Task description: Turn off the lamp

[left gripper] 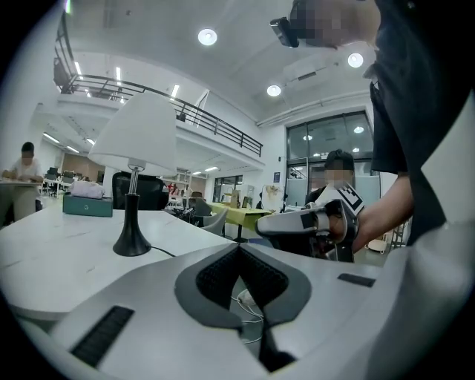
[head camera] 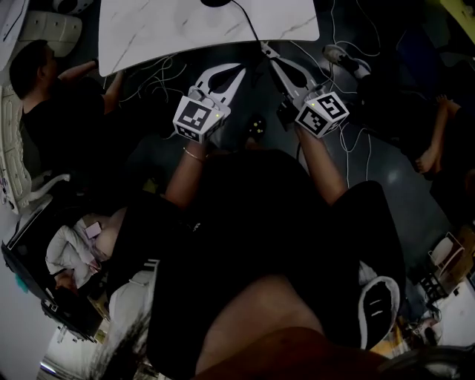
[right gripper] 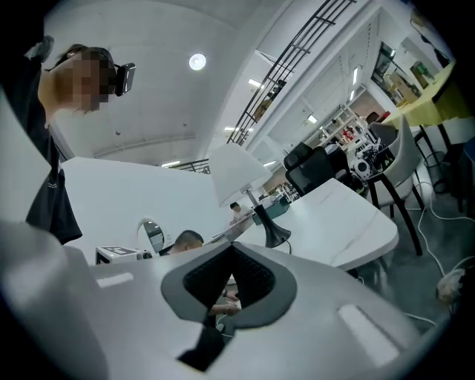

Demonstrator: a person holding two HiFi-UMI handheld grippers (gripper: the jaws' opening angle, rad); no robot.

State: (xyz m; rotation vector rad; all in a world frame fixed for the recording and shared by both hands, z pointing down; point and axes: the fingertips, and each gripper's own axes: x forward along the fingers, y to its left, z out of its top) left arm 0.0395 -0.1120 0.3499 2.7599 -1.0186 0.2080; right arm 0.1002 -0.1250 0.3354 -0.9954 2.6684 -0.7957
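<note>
On the table (left gripper: 52, 252) at 10 o'clock, lamp (left gripper: 134, 148) stands upright, long axis vertical; left gripper (left gripper: 239, 251) and right gripper (right gripper: 231, 251) both pressed together.

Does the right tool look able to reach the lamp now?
Probably yes: the right tool, shut and empty, is at the table's edge, and nothing but the cord lies between it and the lamp.
</note>
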